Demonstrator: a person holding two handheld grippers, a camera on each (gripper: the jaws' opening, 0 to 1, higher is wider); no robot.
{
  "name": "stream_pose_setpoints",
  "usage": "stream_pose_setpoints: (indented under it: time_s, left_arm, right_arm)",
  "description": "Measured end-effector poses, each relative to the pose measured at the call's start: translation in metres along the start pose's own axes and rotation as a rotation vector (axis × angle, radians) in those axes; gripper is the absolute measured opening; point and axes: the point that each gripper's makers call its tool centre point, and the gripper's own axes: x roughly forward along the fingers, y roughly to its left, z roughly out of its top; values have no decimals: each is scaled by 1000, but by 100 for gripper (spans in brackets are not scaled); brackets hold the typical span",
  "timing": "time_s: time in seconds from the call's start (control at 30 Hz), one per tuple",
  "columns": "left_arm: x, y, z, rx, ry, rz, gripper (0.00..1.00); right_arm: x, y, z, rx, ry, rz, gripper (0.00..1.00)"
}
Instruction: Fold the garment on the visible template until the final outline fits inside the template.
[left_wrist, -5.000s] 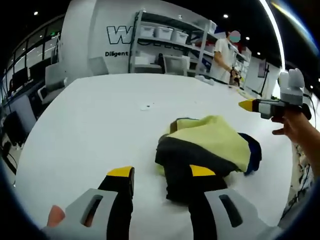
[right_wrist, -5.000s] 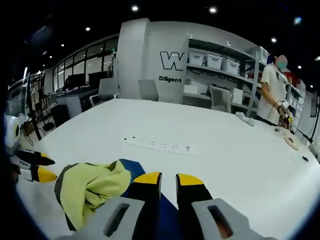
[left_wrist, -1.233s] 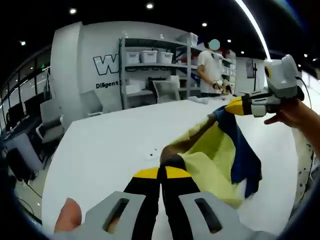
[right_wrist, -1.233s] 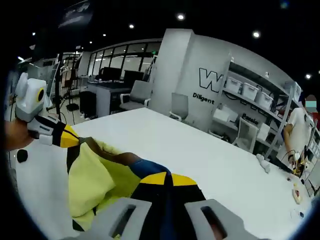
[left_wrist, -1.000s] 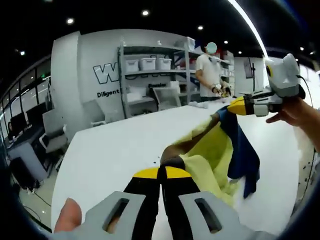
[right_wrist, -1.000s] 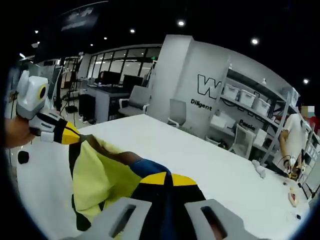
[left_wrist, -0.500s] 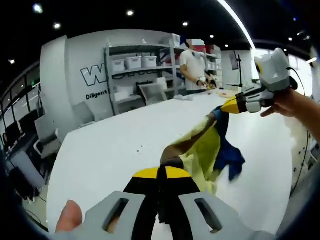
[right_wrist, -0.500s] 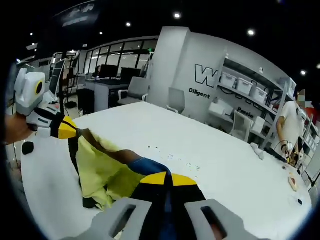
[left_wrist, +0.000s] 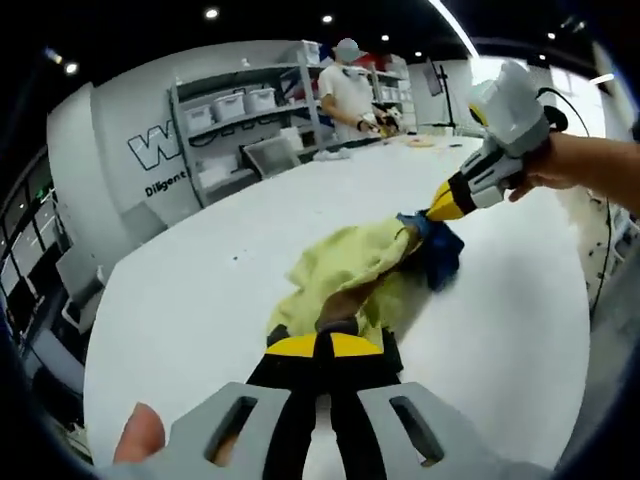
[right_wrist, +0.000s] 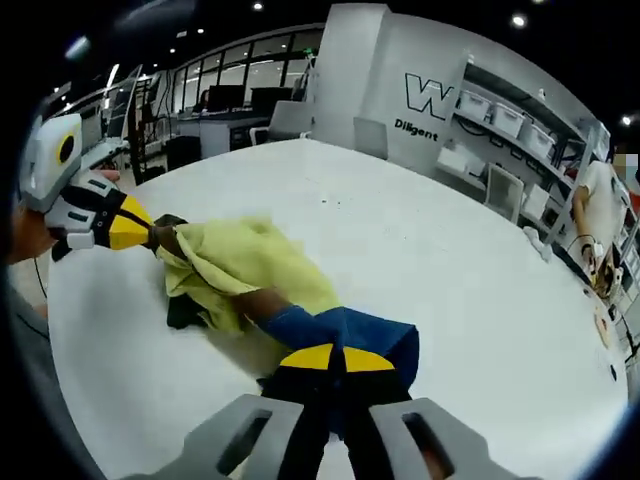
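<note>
A yellow, black and blue garment is stretched between two hand-held grippers above a white table, its slack middle sagging onto the tabletop. At the left end, the left gripper is seen with its jaws closed on a dark edge of the cloth; in the right gripper view the same tool is shown clamped on the yellow end. At the right end, the right gripper is pressed shut on the blue portion, and it is seen again from the left gripper view, held by a person's hand. No template outline can be made out on the table in either view.

The step in hand is judged to be the spreading-out: the garment is being laid down flat before any fold is made. The next move would call for both ends to be set down taut and squarely, then released.

Compared with half a second ago, the cloth is carried much lower; then it hung clear in the air, and now its middle is lying on the table.

In the background, shelving and a standing person are seen.
</note>
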Motion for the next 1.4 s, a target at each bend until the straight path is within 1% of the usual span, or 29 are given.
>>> stream_pose_setpoints:
  time_s: [0.07,0.13,0.3,0.37,0.43,0.57,0.63,0.7,0.77,0.87,0.93,0.97,1.03,1.1,1.23,1.27,1.3,1.37,1.4]
  left_arm:
    - [2,-2,-4,9,4,-4,0]
    - [5,-4,-10,21,15,-12,0]
    - [6,-8,-17,26,26,-22,0]
    - [5,-9,-18,22,28,-29,0]
    - [0,-10,-18,20,26,-32,2]
    - [-12,-10,-12,18,-1,-51,8]
    - [-19,-7,-6,19,-20,-47,11]
    - [-24,-2,2,13,-49,-43,12]
    - [-28,3,9,10,-64,-38,13]
    - [-30,11,19,26,-70,-21,12]
    - [-29,17,25,23,-78,-11,12]
    - [-25,22,30,14,-87,-5,12]
    - [-19,27,29,10,-65,10,12]
    - [-12,27,23,3,-30,12,12]
    - [-2,20,8,-12,30,6,10]
    - [1,18,0,-8,64,11,10]
    - [4,17,-6,-4,80,17,11]
    - [7,16,-14,-7,104,23,11]
    - [8,16,-15,-11,106,23,12]
  right_arm:
    - [2,3,-7,-7,21,7,0]
    - [9,6,-20,-6,56,18,0]
    - [16,14,-35,-18,99,32,0]
    - [18,15,-39,-21,107,35,0]
    - [18,15,-40,-20,111,36,0]
    - [16,15,-39,-25,109,32,0]
    - [14,14,-38,-27,108,28,0]
    - [14,13,-38,-27,105,26,0]
    - [12,14,-38,-27,105,24,0]
    - [13,13,-39,-28,105,24,0]
    - [12,14,-38,-30,105,25,0]
    - [11,15,-38,-34,103,23,0]
    - [11,15,-38,-32,103,23,0]
    - [11,15,-38,-26,101,22,0]
    - [9,14,-37,-26,96,20,0]
    - [9,14,-37,-24,95,19,0]
    - [9,14,-36,-23,94,19,0]
    - [9,14,-36,-25,92,19,0]
    - [9,14,-35,-25,91,19,0]
